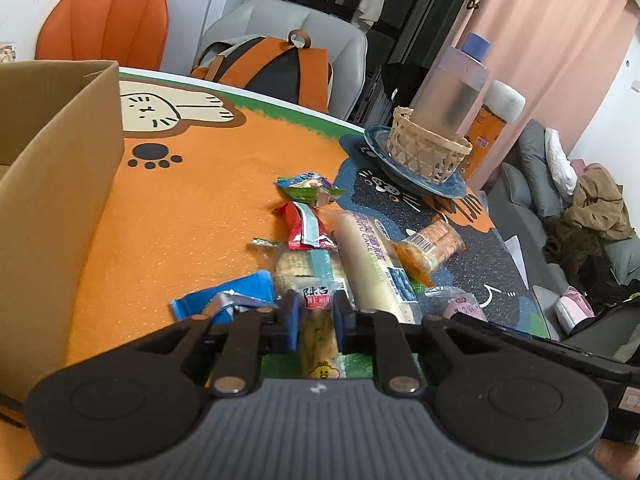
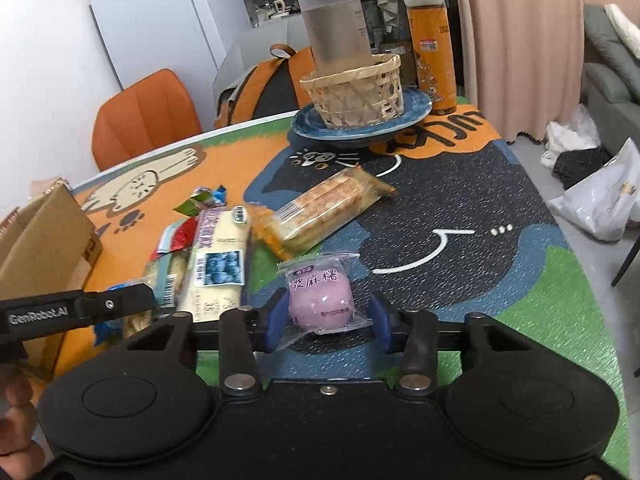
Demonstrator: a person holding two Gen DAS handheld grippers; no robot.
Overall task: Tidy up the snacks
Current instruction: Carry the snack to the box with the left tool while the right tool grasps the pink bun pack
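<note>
Left wrist view showed the left gripper [image 1: 314, 314] with its jaws pinched on a slim yellow snack stick [image 1: 318, 336] at the near edge of the counter [image 1: 168, 220]. The open cardboard box [image 1: 60, 184] stood to the left, just beside the snack pile. In the right wrist view, the right gripper [image 2: 328, 316] had its jaws set either side of a purple mochi packet [image 2: 320, 300] — the blue pads stood at its wrapper, though firm contact could not be confirmed. A long white cake pack [image 2: 218, 268] and an orange cracker pack [image 2: 328, 208] lay loose beyond.

The step in hand appeared to be grasping two snacks at once. The next move would likely require lifting both clear — then carrying them left over the box wall.
</note>
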